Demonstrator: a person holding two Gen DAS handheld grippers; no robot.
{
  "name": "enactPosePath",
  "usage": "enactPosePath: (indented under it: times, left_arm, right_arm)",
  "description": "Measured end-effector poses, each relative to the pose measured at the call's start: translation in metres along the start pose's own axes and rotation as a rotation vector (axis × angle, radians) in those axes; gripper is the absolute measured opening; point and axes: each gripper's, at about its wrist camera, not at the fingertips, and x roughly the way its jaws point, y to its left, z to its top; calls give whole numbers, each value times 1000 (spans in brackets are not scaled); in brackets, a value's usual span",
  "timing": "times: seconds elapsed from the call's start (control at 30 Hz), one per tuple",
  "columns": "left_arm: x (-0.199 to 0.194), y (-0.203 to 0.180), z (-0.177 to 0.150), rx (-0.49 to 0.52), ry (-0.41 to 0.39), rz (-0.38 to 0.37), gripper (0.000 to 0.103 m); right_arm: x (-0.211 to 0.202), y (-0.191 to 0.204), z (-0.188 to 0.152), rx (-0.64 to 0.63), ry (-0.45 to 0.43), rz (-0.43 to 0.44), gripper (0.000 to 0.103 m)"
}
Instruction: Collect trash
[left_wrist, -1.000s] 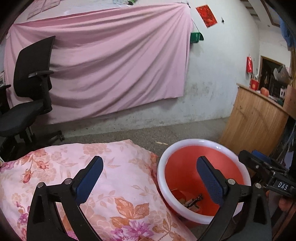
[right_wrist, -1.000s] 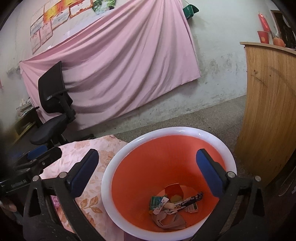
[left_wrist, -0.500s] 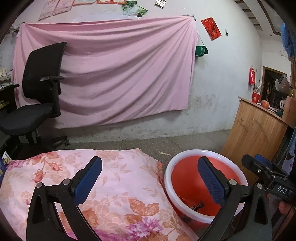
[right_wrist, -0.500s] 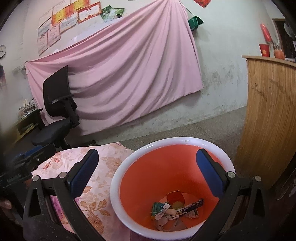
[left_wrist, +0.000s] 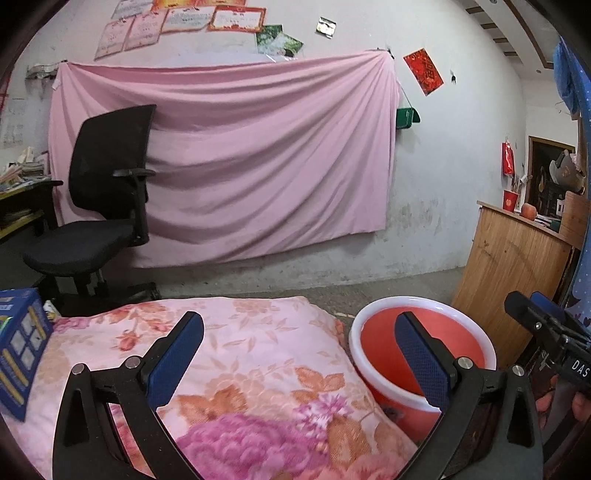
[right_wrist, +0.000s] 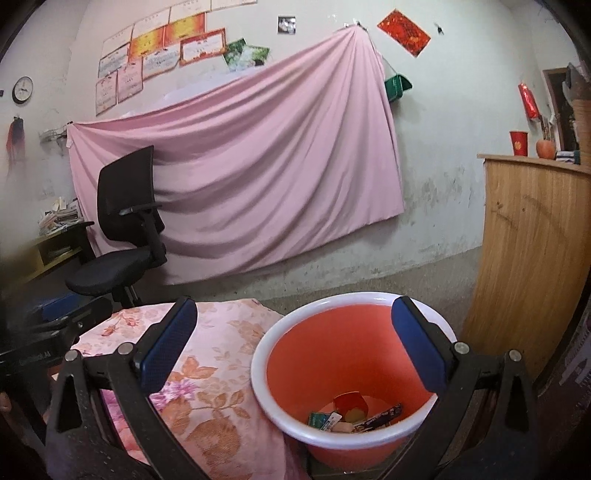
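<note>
Left gripper (left_wrist: 299, 354) and right gripper (right_wrist: 291, 343): fingers apart, both empty; orange bin (right_wrist: 349, 373) at 5 o'clock of floral cloth (left_wrist: 258, 354), wrappers (right_wrist: 354, 419) inside; judged step: between deposits; next, seek remaining trash near blue box (left_wrist: 20, 350).

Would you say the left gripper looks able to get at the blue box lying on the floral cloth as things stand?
Probably yes. The left gripper is open and empty, and the blue box lies exposed at the left edge of the floral cloth, with nothing visible between them. It would have to swing left.
</note>
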Motion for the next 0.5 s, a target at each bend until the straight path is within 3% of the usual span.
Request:
enactPosePath:
  times: [0.5]
  left_arm:
    - [-70,40,-26,1,-18,50,101]
  right_arm:
    - [-53,37,-16,24,-87,-31,103]
